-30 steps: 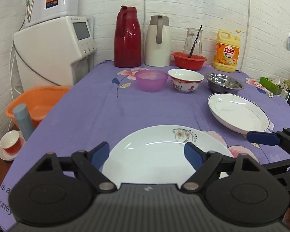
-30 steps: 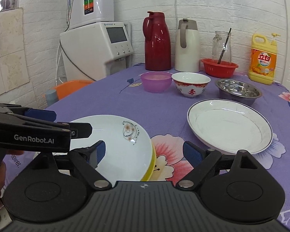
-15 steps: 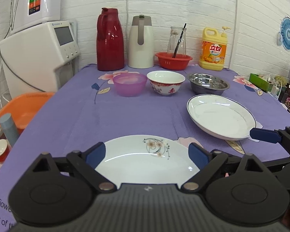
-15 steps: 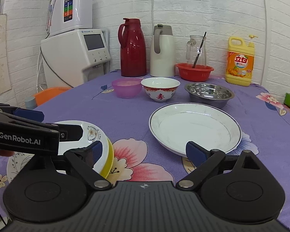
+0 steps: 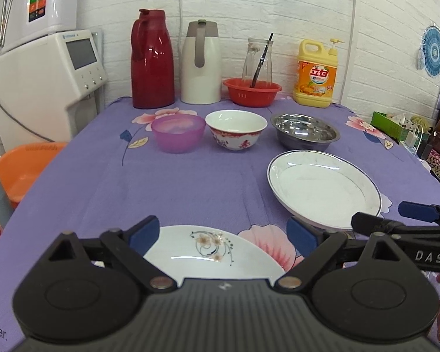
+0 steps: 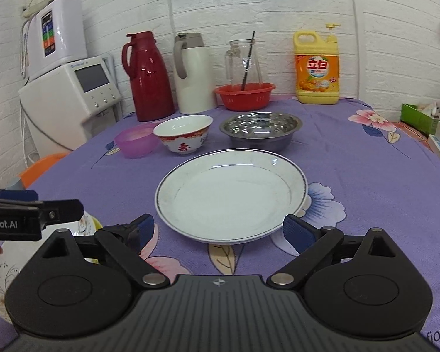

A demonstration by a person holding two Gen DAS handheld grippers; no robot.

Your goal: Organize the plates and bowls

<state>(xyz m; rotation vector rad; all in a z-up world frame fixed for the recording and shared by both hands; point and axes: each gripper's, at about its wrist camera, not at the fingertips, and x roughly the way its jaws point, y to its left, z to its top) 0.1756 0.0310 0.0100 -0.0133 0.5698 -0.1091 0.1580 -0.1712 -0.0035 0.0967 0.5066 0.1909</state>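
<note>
Blue-rimmed white plate (image 6: 231,196) lies mid-tablecloth before the wide, empty right gripper (image 6: 218,231); flower-patterned white plate (image 5: 211,256) sits at the near edge under the wide, empty left gripper (image 5: 224,231).

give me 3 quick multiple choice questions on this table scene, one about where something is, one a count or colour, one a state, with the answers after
1. Where does the metal bowl stand?
A. just beyond the blue-rimmed plate
B. inside the red basket
C. on the floral plate

2. How many bowls stand in the row in front of the flasks?
A. one
B. three
C. five

3. What is between the right gripper fingers?
A. the detergent bottle
B. the purple bowl
C. nothing is gripped; they stand open at the blue-rimmed plate's near edge

Answers: 1 A, the metal bowl sits on the cloth right behind that plate. 2 B, the purple bowl, the red and white bowl and the metal bowl. 3 C, both blue pads are clear of the plate's rim.
</note>
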